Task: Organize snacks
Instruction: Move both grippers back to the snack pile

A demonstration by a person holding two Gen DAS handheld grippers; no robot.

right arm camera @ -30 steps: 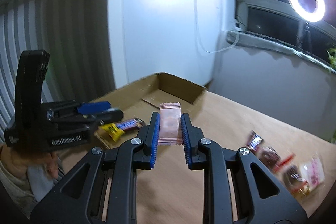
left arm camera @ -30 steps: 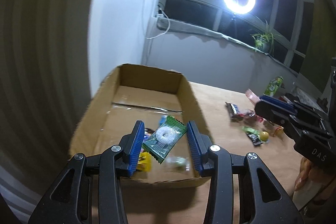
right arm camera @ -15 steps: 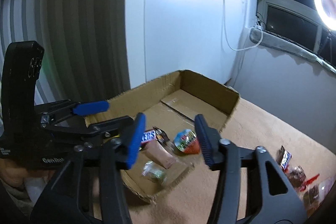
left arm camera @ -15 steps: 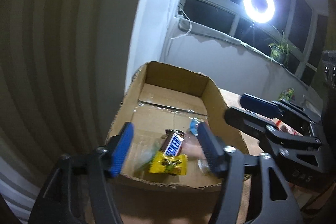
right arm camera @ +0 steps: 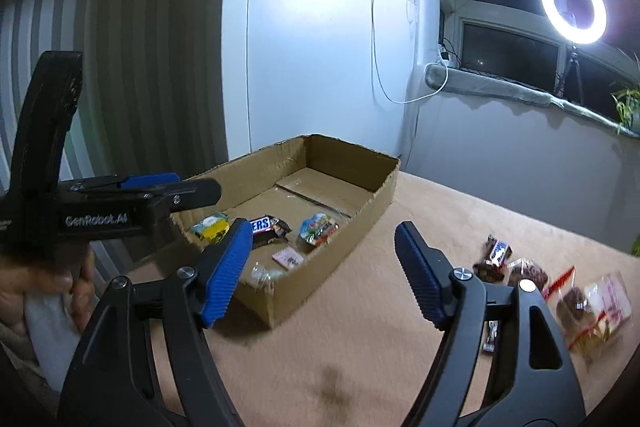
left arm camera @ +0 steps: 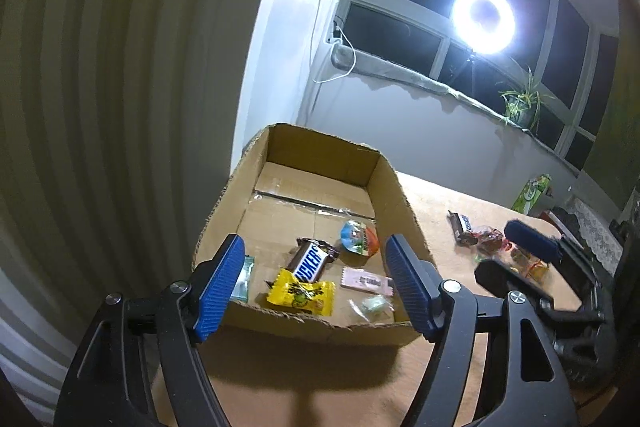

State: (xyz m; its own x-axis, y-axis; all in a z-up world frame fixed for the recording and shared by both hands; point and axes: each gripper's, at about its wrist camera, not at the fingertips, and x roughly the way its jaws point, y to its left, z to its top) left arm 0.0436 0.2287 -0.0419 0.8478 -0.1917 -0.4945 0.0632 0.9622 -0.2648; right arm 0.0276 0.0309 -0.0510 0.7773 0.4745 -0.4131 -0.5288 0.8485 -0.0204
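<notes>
above the cardboard box (left arm camera: pixel 404 195) both grippers gape, left gripper (left arm camera: pixel 316 283), right gripper (right arm camera: pixel 324 267).

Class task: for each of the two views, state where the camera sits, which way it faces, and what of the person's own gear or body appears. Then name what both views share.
Left wrist view: sits on the left gripper, open, facing the cardboard box end-on, toward the window; the right gripper shows at right.
Right wrist view: sits on the right gripper, open, facing the box from its side; the left gripper and the left hand show at left.
Shared: the box, the Snickers bar, the ring light.
</notes>
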